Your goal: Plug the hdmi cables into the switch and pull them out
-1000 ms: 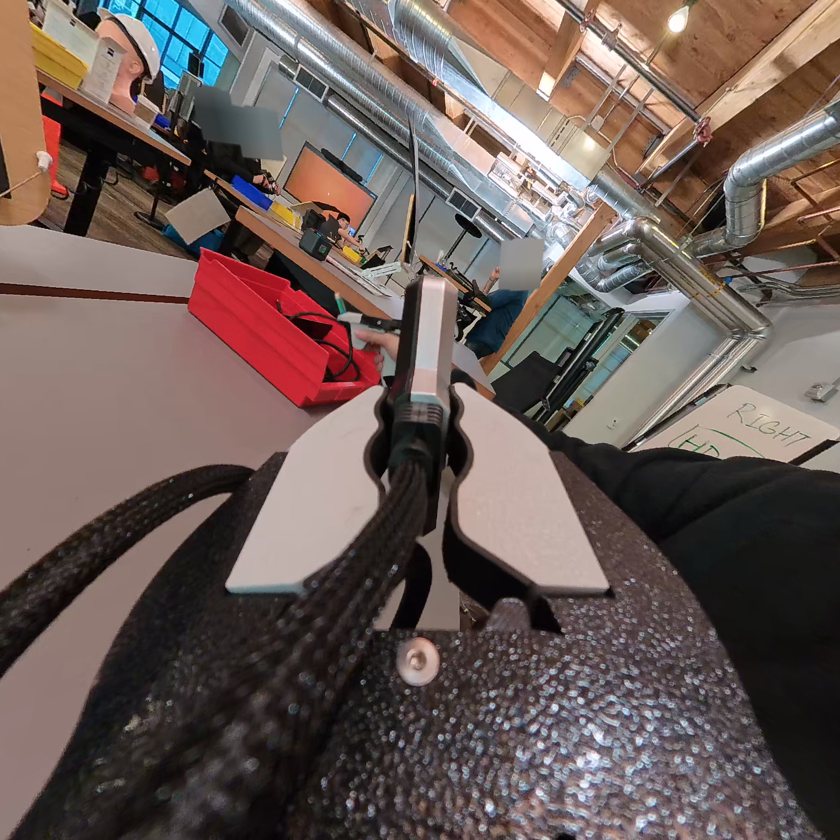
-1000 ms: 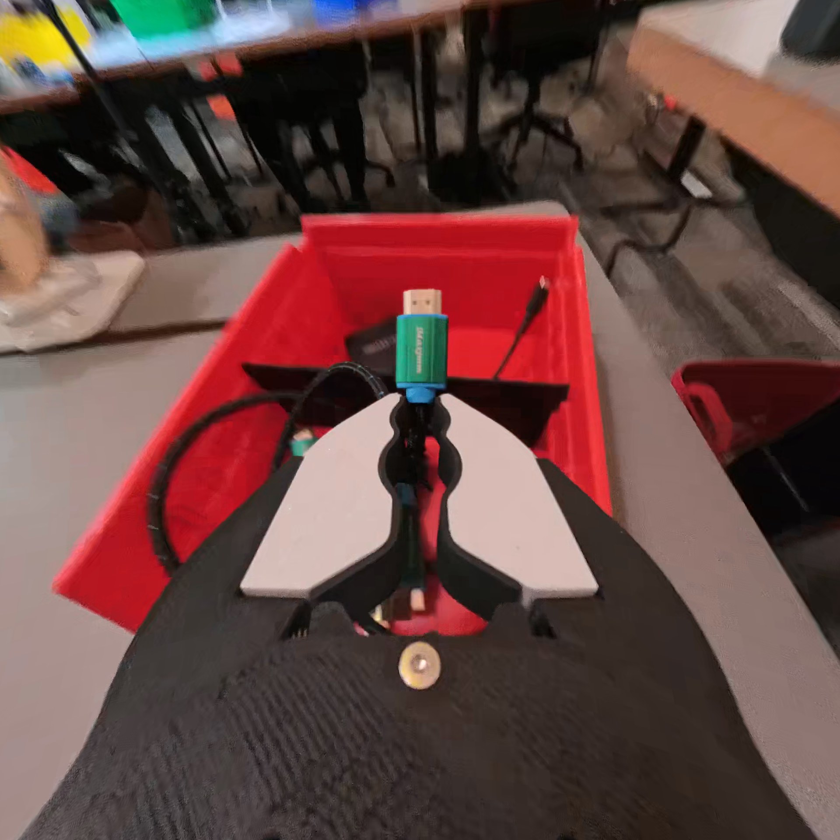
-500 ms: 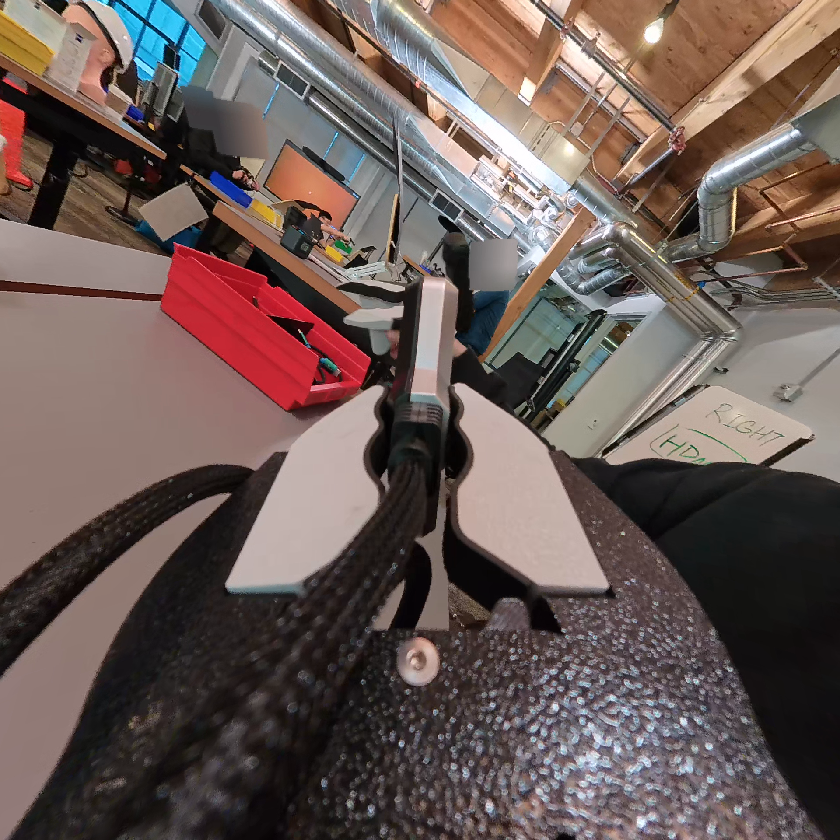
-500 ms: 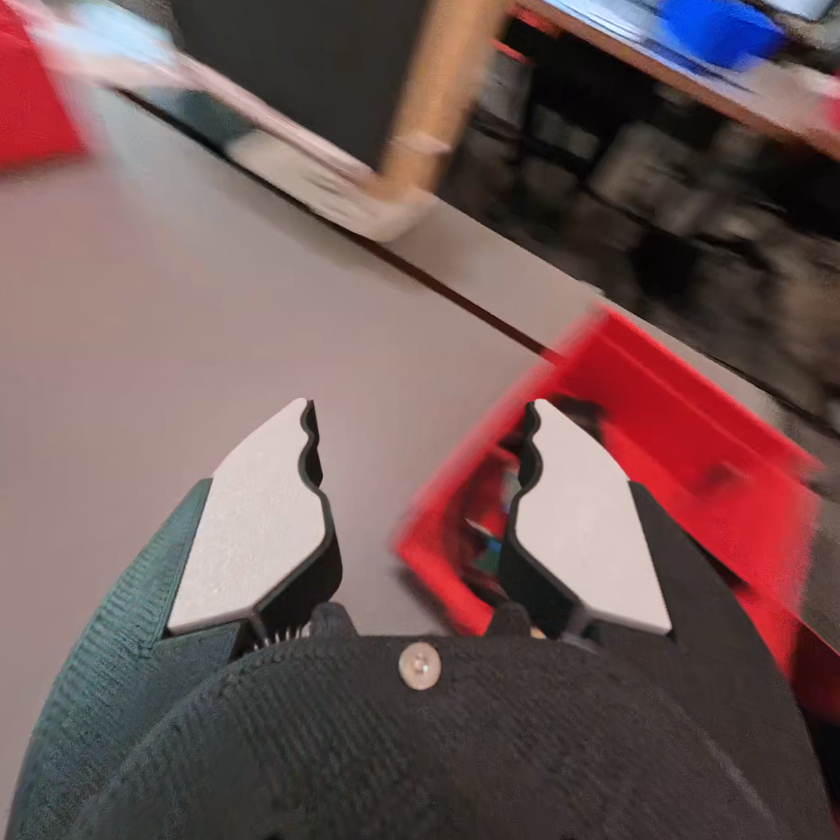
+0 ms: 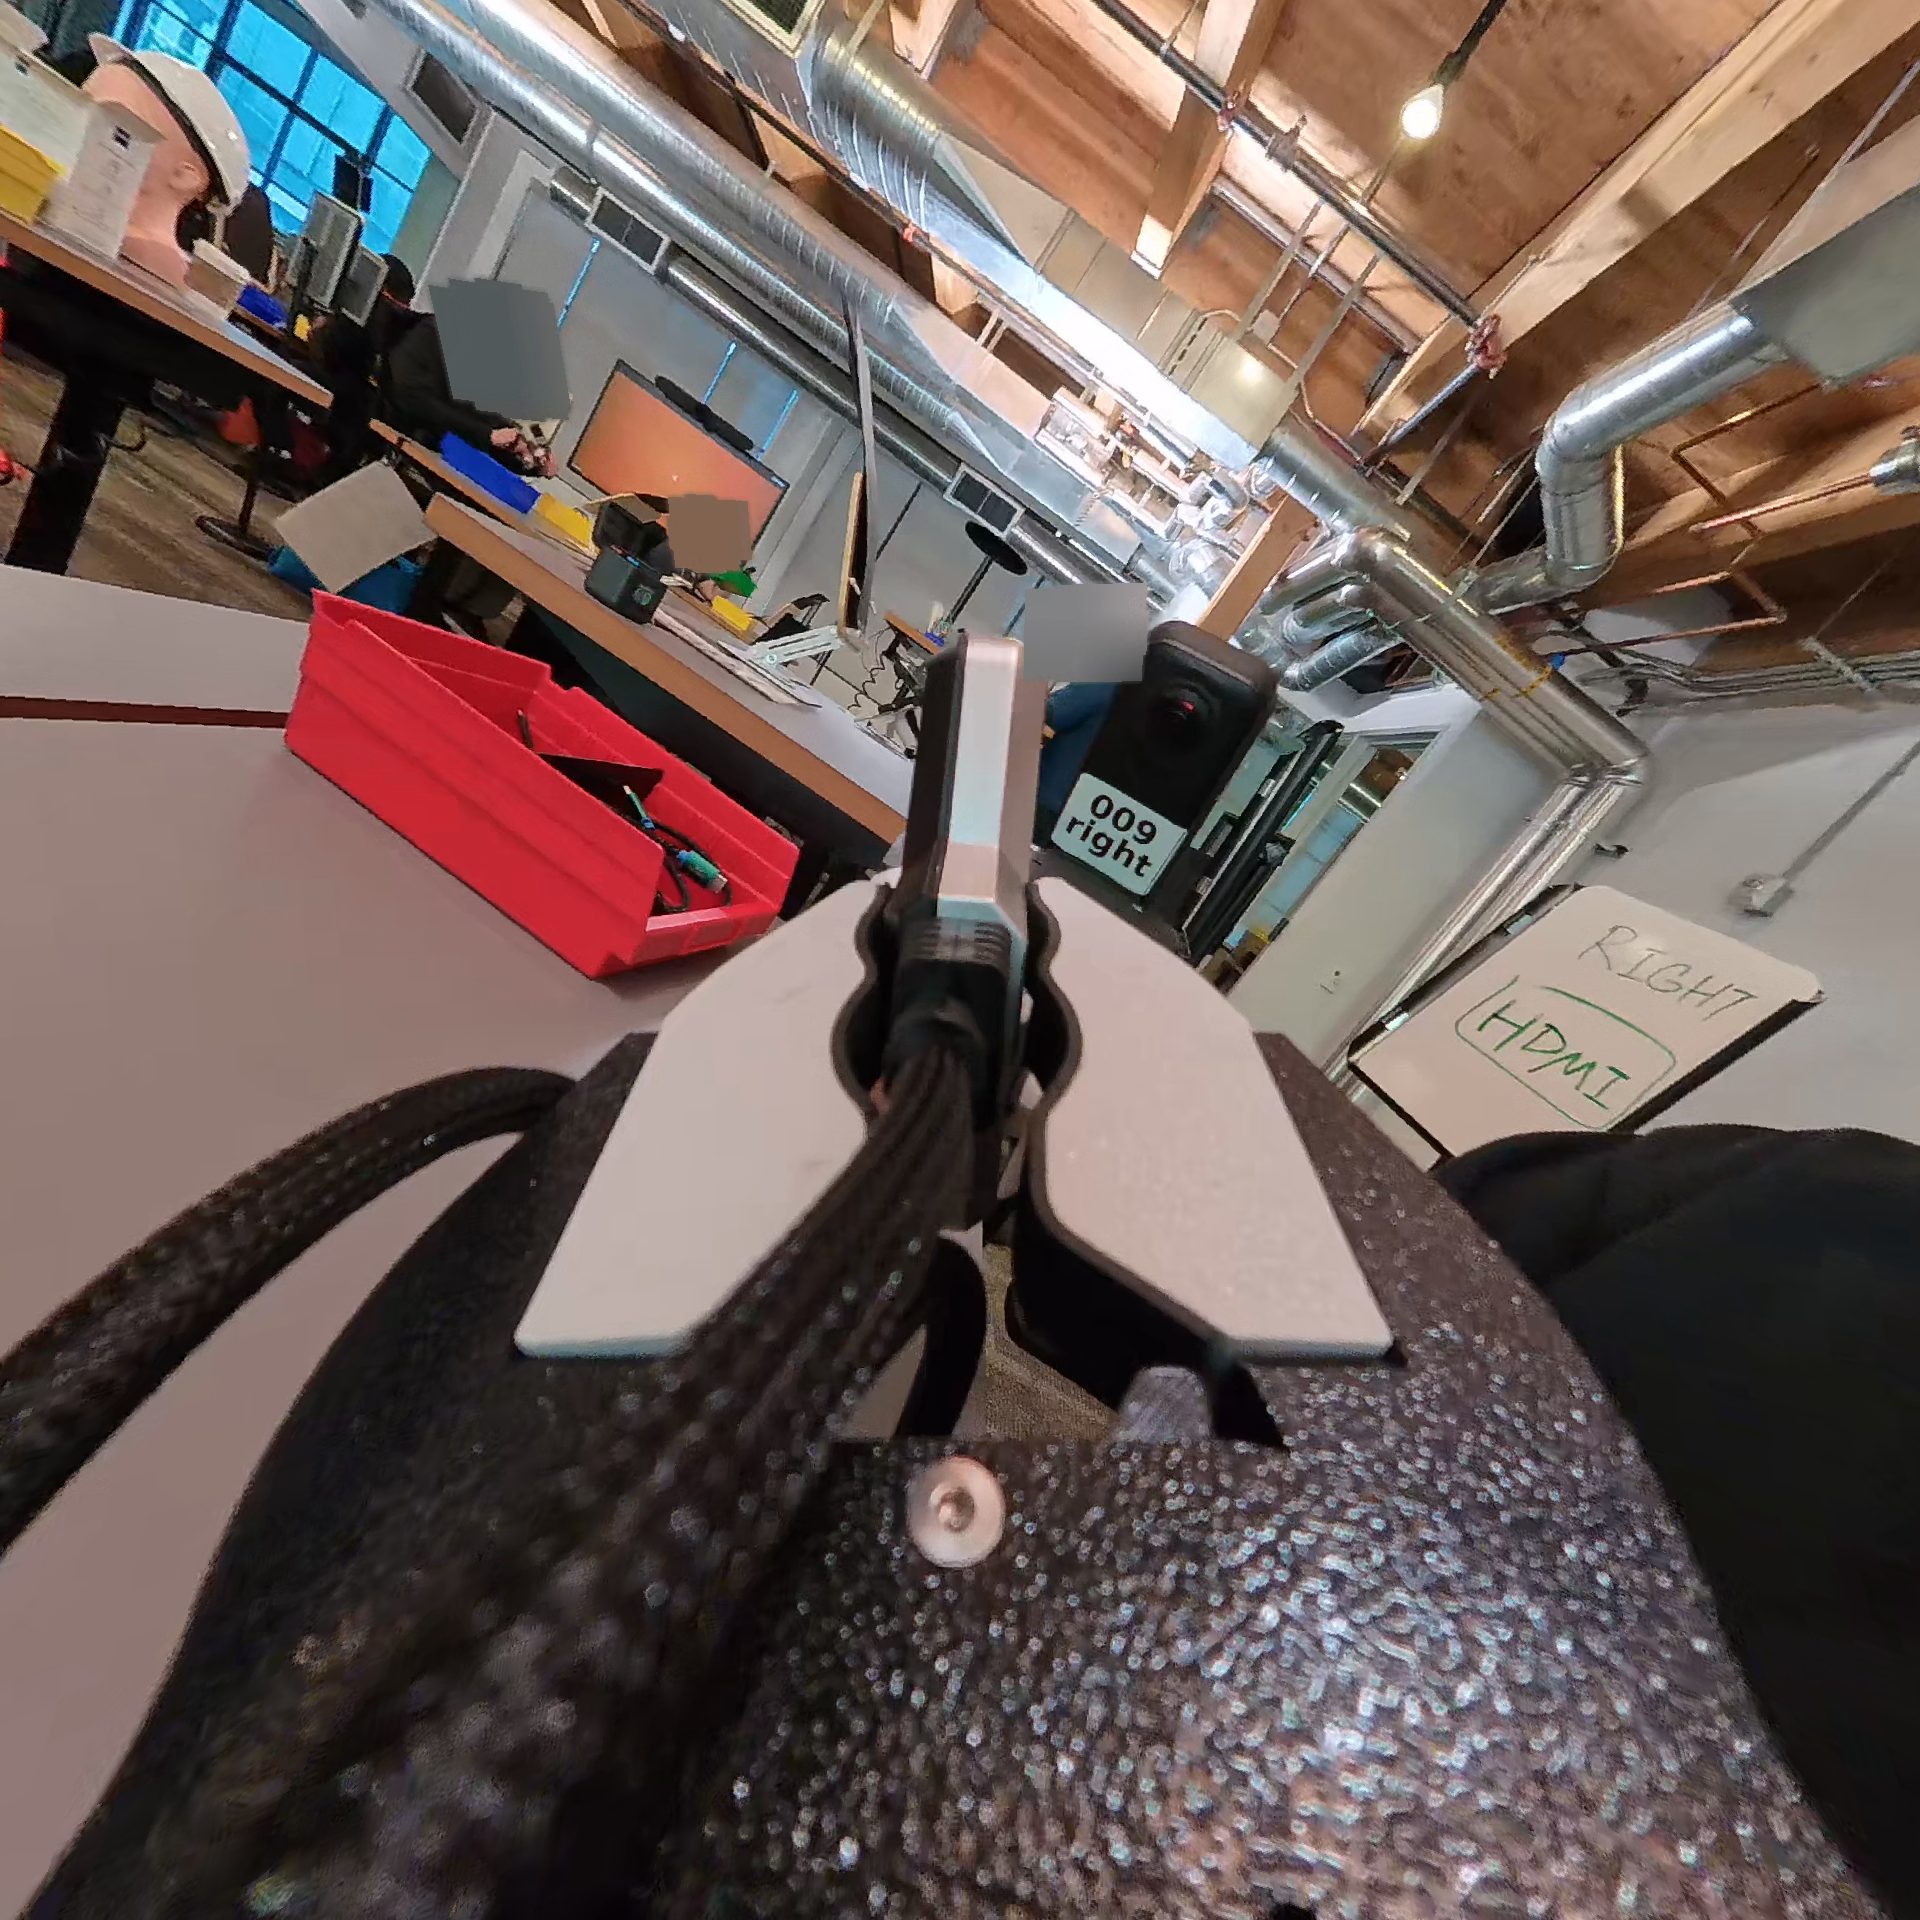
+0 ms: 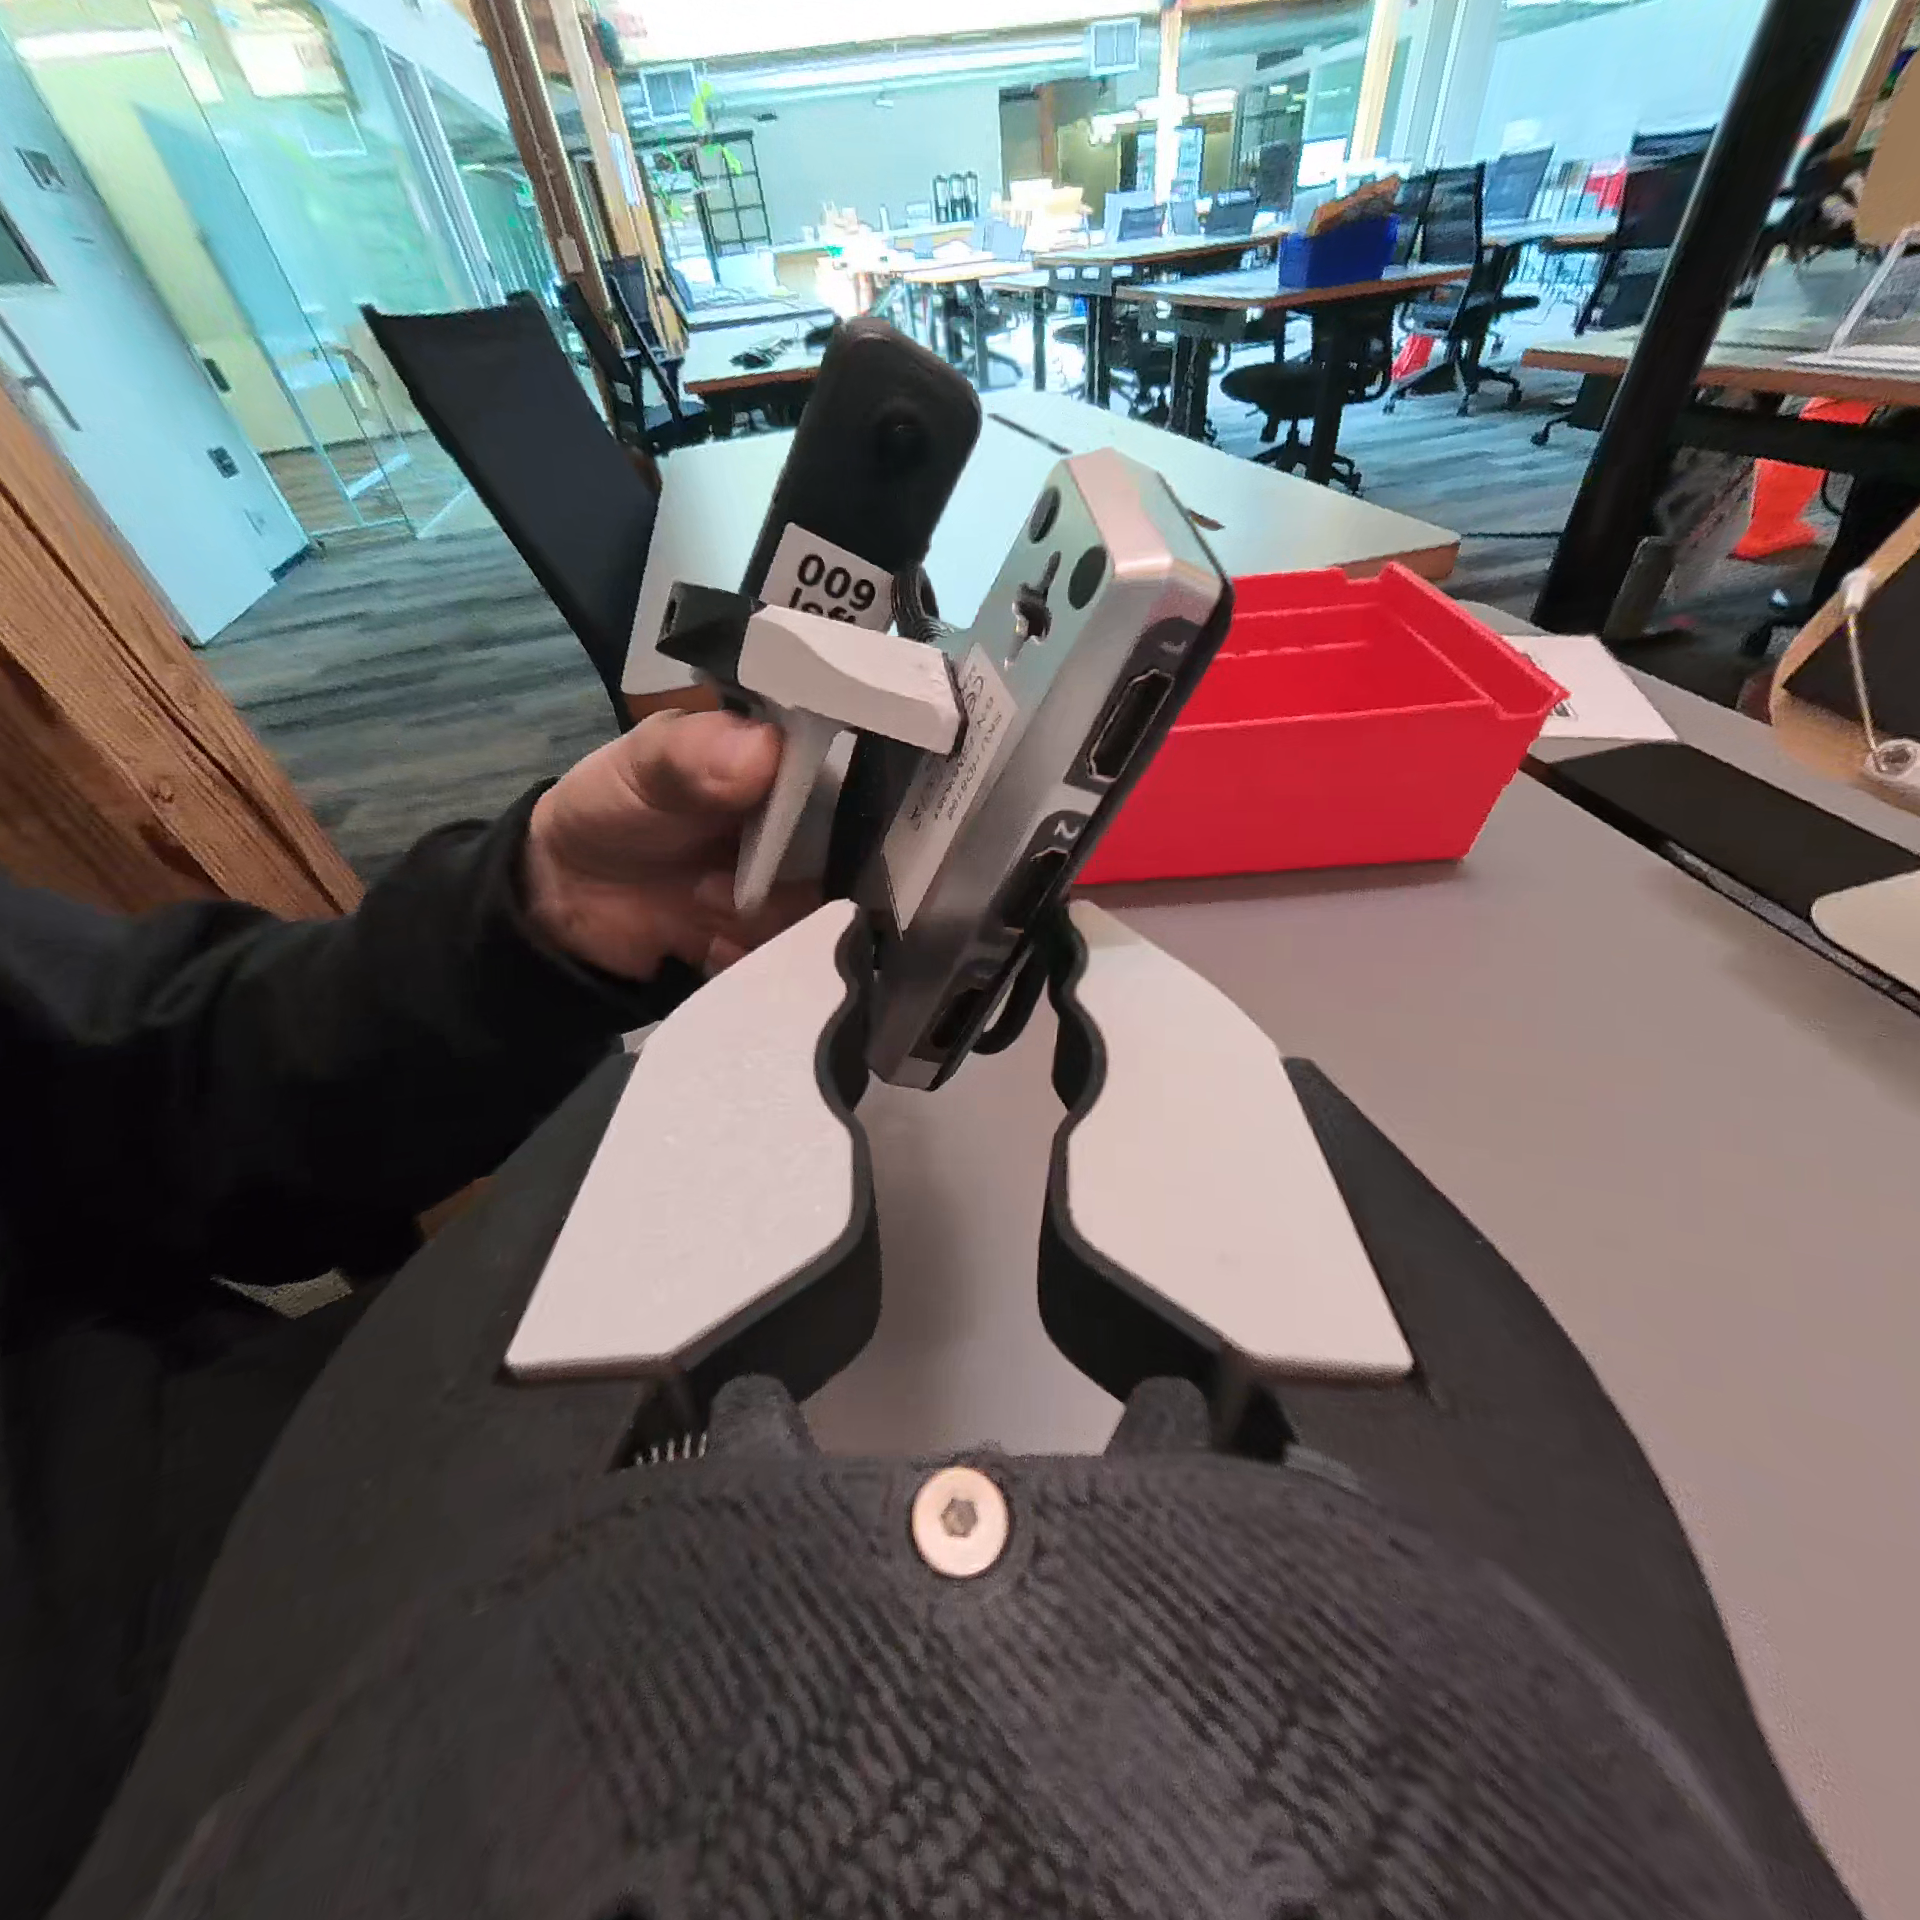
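**Silver switch held up, right gripper closing in around its lower end**

Brushed grey metal marks the switch (image 5: 971,769), which is clamped upright between the closed fingers of the left gripper (image 5: 956,940), with its own braided black lead (image 5: 904,1174) trailing back over the gripper body. In the right wrist view the same switch (image 6: 1049,717) is seen tilted, its empty ports facing the camera, and its lower end sits between the spread fingers of the right gripper (image 6: 956,966), which are parted and holding nothing. Whether they touch the casing cannot be told. The person's hand (image 6: 644,821) grips the left tool's handle.

The hdmi cables (image 5: 681,868) lie in the red bin (image 5: 447,769) on the grey table (image 5: 208,987), well apart from the switch; none is plugged in.

The step in hand is judged to be a steadying or handover of the switch. It would be done well if the casing were taken by its flat sides, the ports left uncovered, and the left grip kept firm until the right one is secure.
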### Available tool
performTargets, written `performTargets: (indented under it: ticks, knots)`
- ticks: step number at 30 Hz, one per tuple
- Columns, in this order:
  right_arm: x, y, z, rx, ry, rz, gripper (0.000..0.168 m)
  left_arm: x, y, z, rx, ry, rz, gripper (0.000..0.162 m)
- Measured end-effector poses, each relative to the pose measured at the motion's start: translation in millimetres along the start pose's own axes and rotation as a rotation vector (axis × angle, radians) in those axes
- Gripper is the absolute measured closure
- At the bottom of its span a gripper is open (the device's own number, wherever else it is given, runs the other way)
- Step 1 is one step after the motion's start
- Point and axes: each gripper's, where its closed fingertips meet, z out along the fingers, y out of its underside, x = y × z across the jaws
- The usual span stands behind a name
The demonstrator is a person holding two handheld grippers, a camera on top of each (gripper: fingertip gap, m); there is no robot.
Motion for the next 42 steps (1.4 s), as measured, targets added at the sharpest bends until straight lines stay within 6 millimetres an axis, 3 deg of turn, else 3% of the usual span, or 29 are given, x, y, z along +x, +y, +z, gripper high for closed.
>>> performTargets:
  ticks: [6, 10, 14, 18, 21, 24, 28, 30, 32, 33, 35, 38, 42]
  knots:
    - [-1.5, -7.6, -4.9, 0.066, -0.018, 0.064, 0.144, 5.9, -3.6, 2.5, 0.012, 0.007, 0.032, 0.135]
    - [8.6, -27.4, -24.5, 0.196, 0.012, 0.077, 0.148, 4.5, 5.1, 6.1, -0.065, -0.017, 0.05, 0.107]
    - [31.6, -48.8, -58.2, 0.258, 0.11, 0.008, 0.147, 11.8, 27.2, 15.9, -0.207, 0.025, 0.062, 0.093]
    - [61.9, -79.2, -109.6, 0.307, 0.21, -0.02, 0.147, 26.4, 45.9, 26.8, -0.29, 0.108, 0.064, 0.087]
    - [82.9, -98.0, -148.6, 0.33, 0.275, -0.035, 0.147, 34.7, 45.8, 33.3, -0.266, 0.162, 0.038, 0.073]
    - [85.1, -108.6, -171.1, 0.351, 0.244, -0.012, 0.148, 17.3, 38.5, 38.7, -0.21, 0.058, 0.062, 0.052]
    - [67.9, -108.3, -171.3, 0.369, 0.116, 0.037, 0.148, -23.1, 34.1, 36.1, -0.16, -0.172, 0.199, 0.046]
    - [58.8, -107.8, -166.2, 0.415, 0.042, 0.081, 0.148, -26.1, 34.4, 36.4, -0.143, -0.171, 0.216, 0.047]
    - [54.0, -106.2, -161.5, 0.431, 0.003, 0.095, 0.148, -30.9, 45.0, 36.2, -0.208, -0.17, 0.221, 0.069]
    - [58.3, -103.6, -159.6, 0.412, 0.049, 0.06, 0.148, -35.3, 51.3, 35.5, -0.249, -0.183, 0.237, 0.071]
    - [67.8, -105.8, -163.9, 0.41, 0.115, -0.008, 0.148, -46.6, 51.2, 34.0, -0.25, -0.255, 0.264, 0.051]
    - [97.5, -119.9, -188.8, 0.469, 0.261, -0.012, 0.148, -30.3, 50.0, 35.2, -0.233, -0.144, 0.281, 0.059]
    - [127.0, -141.7, -222.2, 0.495, 0.372, -0.068, 0.148, -31.3, 45.2, 32.8, -0.198, -0.134, 0.279, 0.061]
